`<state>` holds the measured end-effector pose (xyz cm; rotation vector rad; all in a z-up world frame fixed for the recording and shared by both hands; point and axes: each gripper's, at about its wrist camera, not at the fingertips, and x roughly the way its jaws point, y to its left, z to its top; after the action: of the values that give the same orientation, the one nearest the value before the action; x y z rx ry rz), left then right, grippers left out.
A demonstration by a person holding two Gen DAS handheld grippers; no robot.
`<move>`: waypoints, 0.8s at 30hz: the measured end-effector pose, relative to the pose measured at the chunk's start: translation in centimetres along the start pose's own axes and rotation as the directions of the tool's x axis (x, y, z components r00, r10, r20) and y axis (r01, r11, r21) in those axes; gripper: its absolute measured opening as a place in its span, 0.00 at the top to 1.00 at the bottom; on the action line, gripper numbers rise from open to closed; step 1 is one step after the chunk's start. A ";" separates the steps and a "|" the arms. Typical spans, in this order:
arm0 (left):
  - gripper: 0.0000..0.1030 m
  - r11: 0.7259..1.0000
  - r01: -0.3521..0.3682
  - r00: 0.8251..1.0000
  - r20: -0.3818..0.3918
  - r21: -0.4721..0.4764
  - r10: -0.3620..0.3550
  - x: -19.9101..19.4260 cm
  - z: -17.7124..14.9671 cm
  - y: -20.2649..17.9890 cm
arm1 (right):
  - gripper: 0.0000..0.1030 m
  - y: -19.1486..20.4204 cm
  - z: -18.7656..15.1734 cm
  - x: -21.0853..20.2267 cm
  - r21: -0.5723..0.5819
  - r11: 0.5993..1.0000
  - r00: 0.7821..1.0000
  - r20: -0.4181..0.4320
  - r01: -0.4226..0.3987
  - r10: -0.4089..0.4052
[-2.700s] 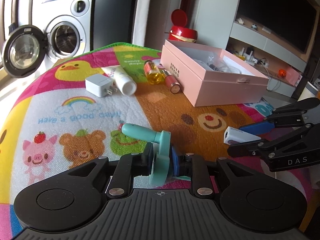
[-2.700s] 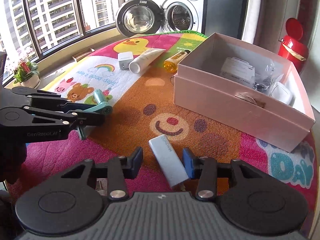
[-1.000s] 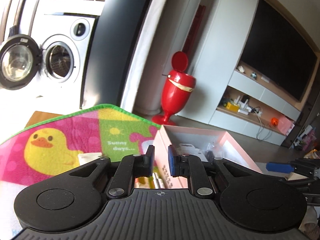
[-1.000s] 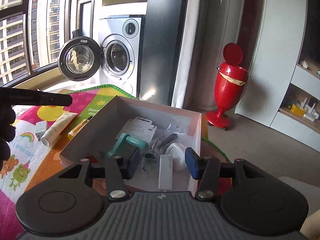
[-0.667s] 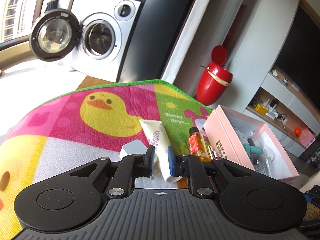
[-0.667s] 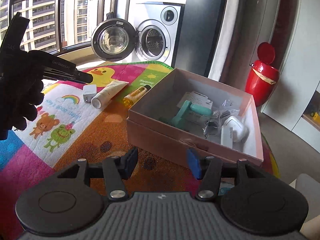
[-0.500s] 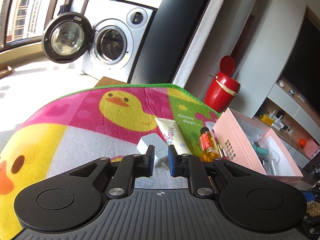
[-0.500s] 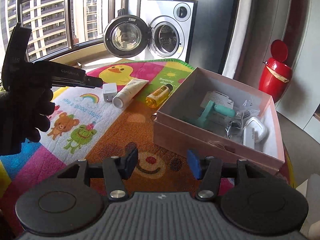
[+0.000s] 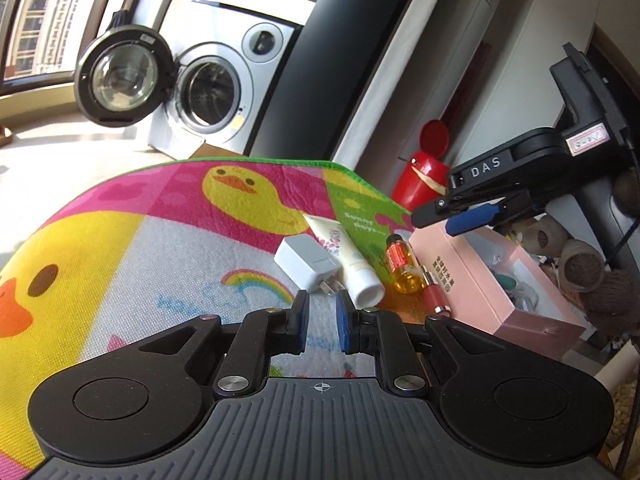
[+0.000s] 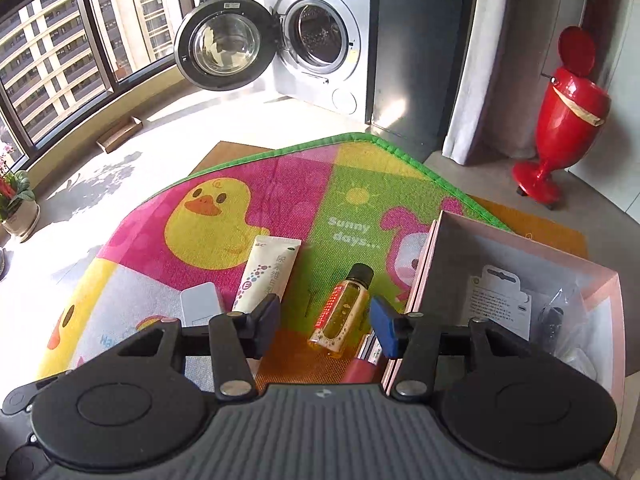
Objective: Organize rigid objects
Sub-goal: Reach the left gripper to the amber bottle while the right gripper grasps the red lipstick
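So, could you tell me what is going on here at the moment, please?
A person is tidying small items off a play mat into a pink box, with a gripper in each hand. Neither gripper holds anything now. The right gripper is above a small yellow bottle, its jaws closing but not yet pressing on it. The left gripper is shut, pointing toward a white charger. A white tube and a pink stick also lie on the mat.

Open washing machine (image 10: 320, 36); sunlit floor (image 10: 132, 160); red bin (image 10: 560, 120); big window (image 10: 48, 40)
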<state>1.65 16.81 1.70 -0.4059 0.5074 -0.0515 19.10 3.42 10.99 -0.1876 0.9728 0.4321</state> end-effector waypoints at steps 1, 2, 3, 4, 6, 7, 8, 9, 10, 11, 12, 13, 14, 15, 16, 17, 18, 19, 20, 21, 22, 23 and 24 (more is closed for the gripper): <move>0.84 1.000 0.005 1.000 -0.004 0.011 -0.005 0.1 -0.2 -0.2 | 0.54 0.1 0.7 1.3 0.009 1.000 0.999 -0.024 0.024 -0.023; 0.84 1.000 0.011 1.000 -0.013 0.022 -0.011 0.2 -0.3 -0.3 | 0.56 0.2 1.3 2.6 0.007 0.998 0.997 -0.043 0.061 -0.061; 0.84 0.999 0.022 0.999 -0.028 0.033 -0.021 0.4 -0.5 -0.5 | 0.58 0.4 1.6 3.9 0.003 0.995 0.993 -0.058 0.102 -0.102; 0.84 0.999 0.031 0.999 -0.039 0.037 -0.030 0.5 -0.5 -0.6 | 0.60 0.5 1.8 4.6 -0.003 0.993 0.990 -0.071 0.122 -0.122; 0.84 0.998 0.050 0.998 -0.050 0.039 -0.048 0.6 -0.6 -0.7 | 0.64 1.1 1.9 6.3 -0.035 0.987 0.983 -0.090 0.160 -0.162; 0.84 0.998 0.056 0.997 -0.050 0.037 -0.054 0.6 -0.6 -0.6 | 0.67 1.5 1.9 6.9 -0.053 0.983 0.979 -0.095 0.176 -0.180; 0.84 0.998 0.059 0.997 -0.049 0.033 -0.058 0.6 -0.6 -0.6 | 0.68 1.7 1.9 7.2 -0.069 0.980 0.976 -0.097 0.187 -0.193; 0.84 0.998 0.065 0.997 -0.048 0.025 -0.064 0.5 -0.6 -0.4 | 0.68 1.9 1.9 7.6 -0.085 0.976 0.972 -0.103 0.202 -0.210; 0.84 0.998 0.068 0.997 -0.048 0.016 -0.067 0.5 -0.6 -0.3 | 0.71 1.9 1.8 7.9 -0.093 0.973 0.968 -0.115 0.214 -0.223; 0.84 0.998 0.069 0.996 -0.049 0.009 -0.068 0.5 -0.6 -0.1 | 0.73 2.1 1.7 7.9 -0.099 0.971 0.967 -0.112 0.220 -0.230; 0.84 0.998 0.069 0.996 -0.051 -0.002 -0.069 0.5 -0.5 0.0 | 0.73 2.1 1.6 7.8 -0.102 0.970 0.967 -0.113 0.219 -0.230; 0.84 0.998 0.069 0.996 -0.051 -0.010 -0.070 0.5 -0.5 0.2 | 0.75 2.2 1.4 7.5 -0.093 0.976 0.970 -0.127 0.197 -0.207; 0.84 0.997 0.071 0.996 -0.051 -0.015 -0.072 0.5 -0.5 0.2 | 0.77 2.3 1.2 7.1 -0.087 0.980 0.972 -0.135 0.179 -0.190; 0.84 0.997 0.075 0.996 -0.051 -0.018 -0.076 0.4 -0.4 0.2 | 0.78 2.5 0.8 6.5 -0.083 0.985 0.976 -0.147 0.150 -0.161; 0.84 0.997 0.079 0.996 -0.051 -0.017 -0.080 0.4 -0.4 0.2 | 0.81 2.7 0.4 6.0 -0.082 0.989 0.978 -0.158 0.122 -0.134; 0.84 0.996 0.083 0.995 -0.051 -0.014 -0.084 0.3 -0.5 0.1 | 0.82 2.9 0.1 5.5 -0.078 0.992 0.979 -0.169 0.097 -0.110; 0.84 0.996 0.091 0.994 -0.055 -0.008 -0.091 0.3 -0.5 -0.1 | 0.82 3.1 -0.4 5.0 -0.067 0.996 0.979 -0.191 0.063 -0.075; 0.84 0.995 0.096 0.994 -0.059 -0.003 -0.096 0.3 -0.5 -0.3 | 0.82 3.3 -0.9 4.7 -0.056 0.998 0.976 -0.215 0.029 -0.041; 0.84 0.995 0.104 0.992 -0.068 0.004 -0.103 0.4 -0.5 -0.5 | 0.82 3.4 -1.4 4.4 -0.048 0.999 0.973 -0.230 0.004 -0.015; 0.84 0.994 0.113 0.991 -0.080 0.010 -0.112 0.5 -0.6 -0.7 | 0.82 3.6 -1.8 4.0 -0.039 0.999 0.970 -0.241 -0.016 0.006; 0.84 0.993 0.119 0.989 -0.091 0.015 -0.117 0.6 -0.7 -1.0 | 0.82 3.8 -2.3 3.6 -0.030 0.999 0.966 -0.256 -0.039 0.030; 0.84 0.992 0.122 0.988 -0.100 0.019 -0.120 0.7 -0.8 -1.2 | 0.82 3.9 -2.5 3.4 -0.022 0.998 0.962 -0.268 -0.061 0.053; 0.84 0.992 0.123 0.986 -0.113 0.025 -0.119 0.8 -1.0 -1.5 | 0.82 4.2 -2.9 3.1 -0.012 0.994 0.953 -0.287 -0.109 0.101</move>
<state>1.97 14.91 1.11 -0.4036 0.5904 -0.2003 16.57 7.05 6.99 -0.2282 1.2659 0.5258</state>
